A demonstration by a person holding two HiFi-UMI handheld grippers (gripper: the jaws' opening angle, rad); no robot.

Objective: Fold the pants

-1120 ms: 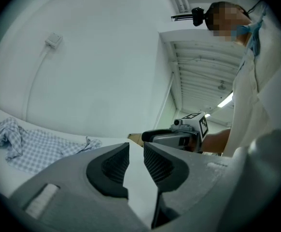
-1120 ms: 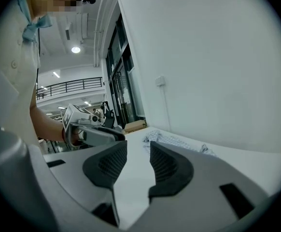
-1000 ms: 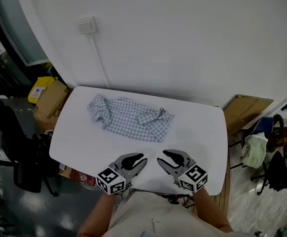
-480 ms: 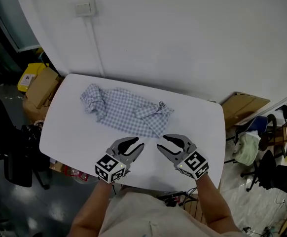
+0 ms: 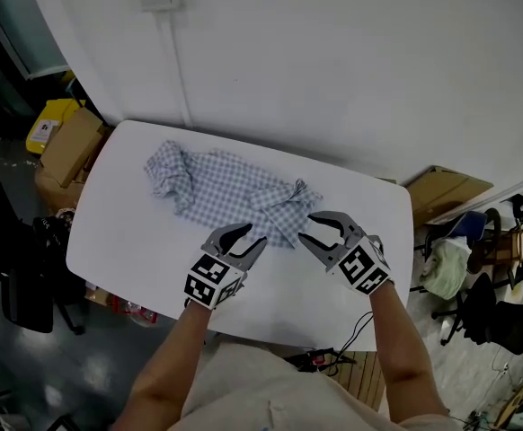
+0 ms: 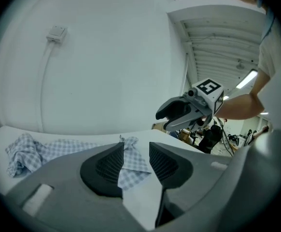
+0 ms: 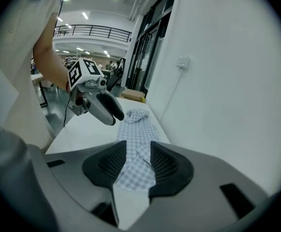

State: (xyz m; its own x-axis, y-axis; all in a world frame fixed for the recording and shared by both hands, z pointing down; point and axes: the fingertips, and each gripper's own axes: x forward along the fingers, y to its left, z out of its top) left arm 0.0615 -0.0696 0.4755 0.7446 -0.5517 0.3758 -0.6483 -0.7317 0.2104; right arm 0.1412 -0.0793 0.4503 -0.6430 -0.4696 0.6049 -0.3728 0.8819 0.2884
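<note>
A: Where are the pants lying?
B: Crumpled on the tabletop, just ahead of both tongs; left tongs have just been opening, holding nothing; right tongs are gaping, apparently empty.

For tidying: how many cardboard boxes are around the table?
2: a cardboard box left of the table, a second cardboard box right of it, by the wall. Others may be hidden.
</note>
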